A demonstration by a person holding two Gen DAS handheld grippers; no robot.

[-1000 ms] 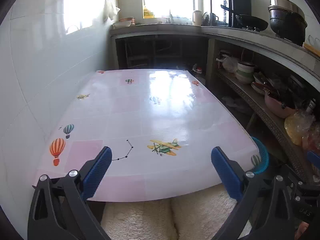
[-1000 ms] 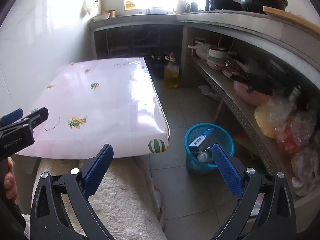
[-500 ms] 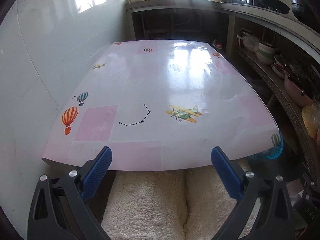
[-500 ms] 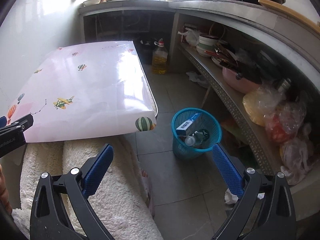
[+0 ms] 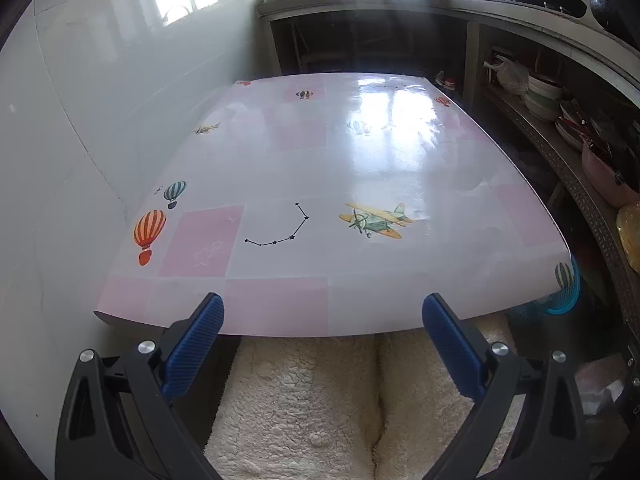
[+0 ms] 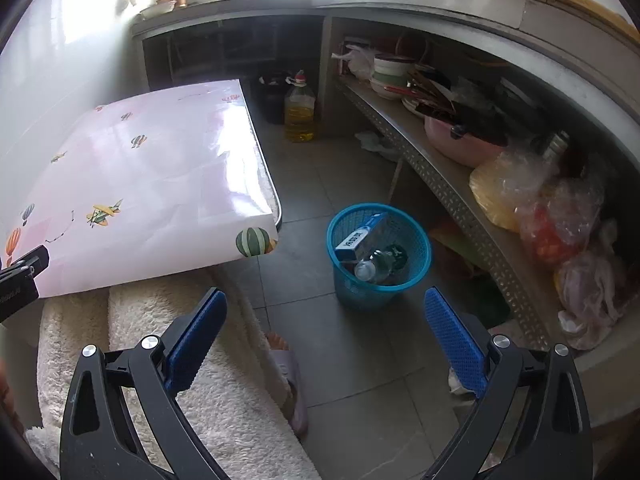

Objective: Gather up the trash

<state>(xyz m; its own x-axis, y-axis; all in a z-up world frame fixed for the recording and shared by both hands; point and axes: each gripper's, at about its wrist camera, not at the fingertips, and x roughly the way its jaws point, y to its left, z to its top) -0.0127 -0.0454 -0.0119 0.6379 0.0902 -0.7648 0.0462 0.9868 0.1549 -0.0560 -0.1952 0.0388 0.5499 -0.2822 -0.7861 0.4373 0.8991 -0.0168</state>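
A blue mesh trash basket [image 6: 416,236] stands on the floor right of the table, holding a blue-and-white box [image 6: 362,232] and a clear plastic bottle [image 6: 374,266]. In the left wrist view only its rim [image 5: 570,294] peeks past the table corner. My right gripper [image 6: 326,340] hangs open above the floor, short of the basket, with nothing between its fingers. My left gripper [image 5: 323,350] is open and empty over the near edge of the pink table [image 5: 320,168], whose top carries no trash. The left gripper's tip [image 6: 24,270] shows at the left of the right wrist view.
A person's legs in white fleece trousers [image 5: 304,408] and a slippered foot [image 6: 286,376] lie below the grippers. An oil bottle [image 6: 299,110] stands on the floor beyond the table. A shelf [image 6: 440,184] with bowls, a pink basin [image 6: 460,142] and plastic bags [image 6: 560,216] runs along the right.
Both grippers have pulled back and risen, staying open. The table's near edge and the trousers now show more; the basket has slid toward the middle of the right wrist view.
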